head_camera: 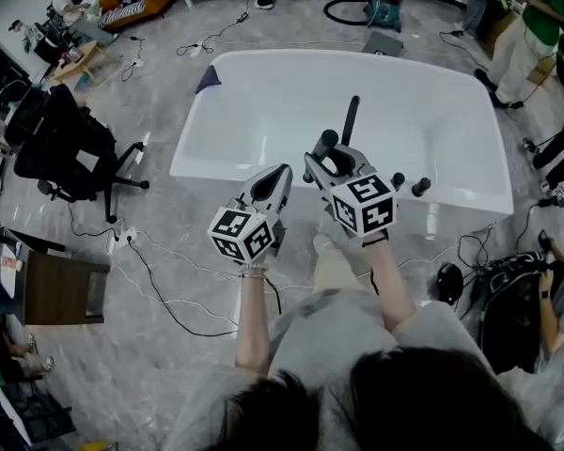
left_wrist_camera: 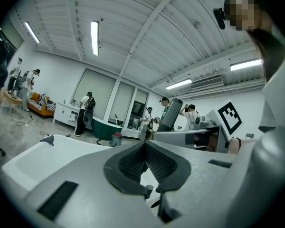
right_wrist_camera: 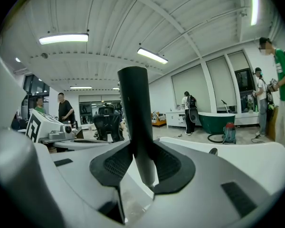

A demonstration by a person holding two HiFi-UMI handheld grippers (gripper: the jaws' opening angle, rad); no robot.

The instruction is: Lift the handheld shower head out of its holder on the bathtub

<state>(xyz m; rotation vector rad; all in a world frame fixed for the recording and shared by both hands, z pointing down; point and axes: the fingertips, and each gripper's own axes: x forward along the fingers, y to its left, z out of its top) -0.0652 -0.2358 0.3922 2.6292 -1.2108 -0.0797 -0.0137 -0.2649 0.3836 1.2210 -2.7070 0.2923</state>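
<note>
The handheld shower head (head_camera: pixel 350 118) is a dark rod that stands upright over the white bathtub (head_camera: pixel 207 158). My right gripper (head_camera: pixel 321 148) is shut on its lower part. In the right gripper view the dark handle (right_wrist_camera: pixel 135 113) rises between the two pads, which press on it from both sides, and its pale lower end hangs free below them. My left gripper (head_camera: pixel 280 172) hovers just to the left over the tub's near rim, shut with nothing in it. In the left gripper view its pads (left_wrist_camera: pixel 133 163) meet at the tips, and the shower head (left_wrist_camera: pixel 171 114) shows beyond at the right.
Two dark tap knobs (head_camera: pixel 409 184) sit on the tub's near rim right of my right gripper. A black office chair (head_camera: pixel 70 148) stands left of the tub, with cables (head_camera: pixel 160 289) on the floor. People stand at the right (head_camera: pixel 536 26) and a vacuum (head_camera: pixel 385 7) stands behind.
</note>
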